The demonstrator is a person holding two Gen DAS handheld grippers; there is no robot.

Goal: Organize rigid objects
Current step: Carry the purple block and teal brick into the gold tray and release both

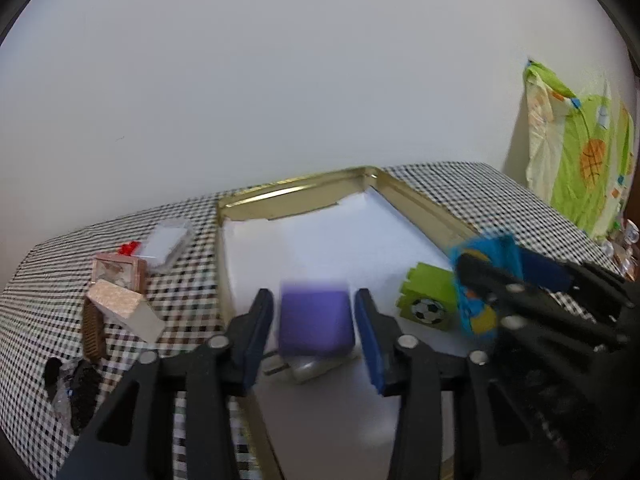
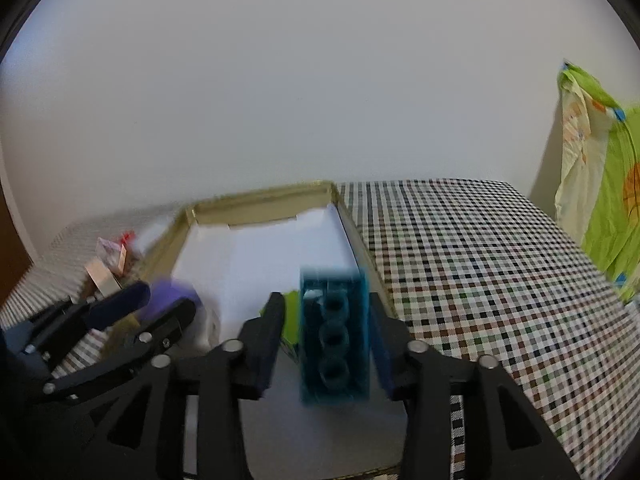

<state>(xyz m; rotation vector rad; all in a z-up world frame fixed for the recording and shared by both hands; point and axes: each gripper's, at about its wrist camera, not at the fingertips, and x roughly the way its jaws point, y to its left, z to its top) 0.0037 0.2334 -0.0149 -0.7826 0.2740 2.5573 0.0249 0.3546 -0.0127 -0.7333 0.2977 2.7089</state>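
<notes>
Inside the gold-rimmed tray (image 1: 420,216), on its white liner, a purple block (image 1: 316,322) lies between the fingers of the left gripper (image 1: 314,336). Gaps show on both sides of the block, so the jaws stand apart and the pads do not press on it. A white plug-like piece (image 1: 308,368) sits just below the block; only the left wrist view shows it.

The right gripper (image 2: 328,340) straddles a blue stud brick (image 2: 334,332), blurred, with its three round hollows facing the camera. A gap shows on the left pad side; contact on the right side cannot be told.

One green block with a football print (image 1: 430,300) rests on the liner, just beside the blue brick.

The left wrist view alone gives a clear look at the items on the checked tablecloth (image 1: 180,280) left of the tray: one clear case (image 1: 168,242), one pink box (image 1: 120,272), one red piece (image 1: 129,247).
</notes>
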